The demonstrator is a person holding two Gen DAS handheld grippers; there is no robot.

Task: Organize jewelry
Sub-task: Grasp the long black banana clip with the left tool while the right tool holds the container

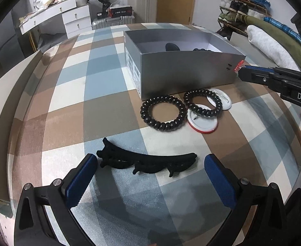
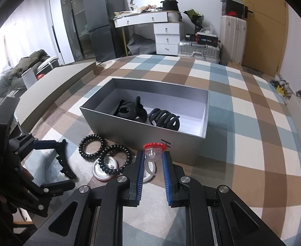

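Observation:
A long black hair clip (image 1: 148, 163) lies on the checked cloth between the open fingers of my left gripper (image 1: 148, 164); it also shows in the right wrist view (image 2: 65, 160). My right gripper (image 2: 154, 157) is shut on a clear plastic ring with a red top (image 2: 153, 151), held just in front of the grey box (image 2: 142, 131). The box (image 1: 183, 71) holds two black claw clips (image 2: 131, 109) (image 2: 164, 119). Two black spiral hair ties (image 1: 163, 112) (image 1: 203, 102) lie by the box, one over two round white badges (image 1: 203, 121).
The checked cloth (image 1: 101, 82) covers the surface. A grey raised ledge (image 2: 54, 90) runs along the left. Folded towels and clothes (image 1: 273, 43) lie at the far right. Drawers, suitcases and a fridge stand behind.

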